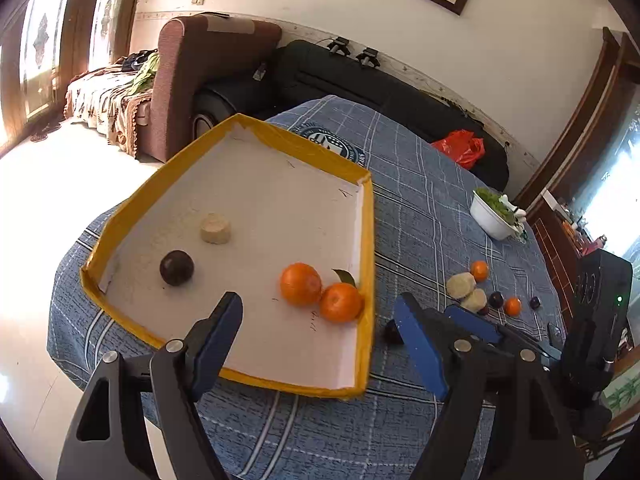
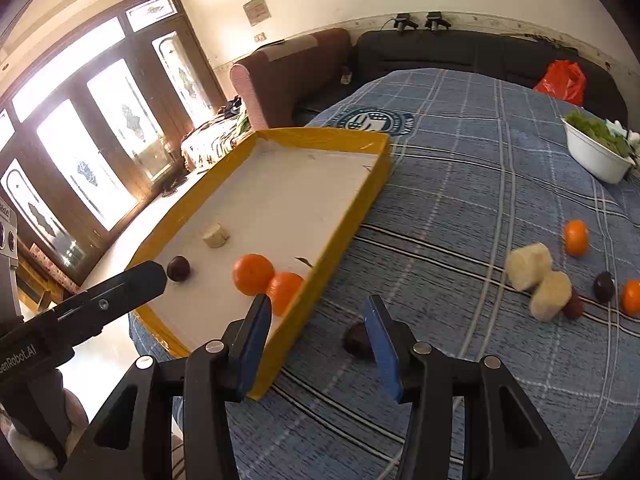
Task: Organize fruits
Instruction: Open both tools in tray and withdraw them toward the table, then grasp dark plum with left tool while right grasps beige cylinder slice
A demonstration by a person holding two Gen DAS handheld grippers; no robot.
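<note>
Yellow-rimmed shallow cardboard tray [image 1: 370,240] on blue checked table [image 1: 420,208], two round oranges [image 1: 320,292] inside, left gripper [image 1: 318,320] and right gripper [image 2: 318,312] jaws apart, empty.

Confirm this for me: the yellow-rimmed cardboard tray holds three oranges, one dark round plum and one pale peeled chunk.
Not quite: the yellow-rimmed cardboard tray holds two oranges, not three, as the left wrist view shows. The dark round plum and the pale peeled chunk are in it as you say.
</note>
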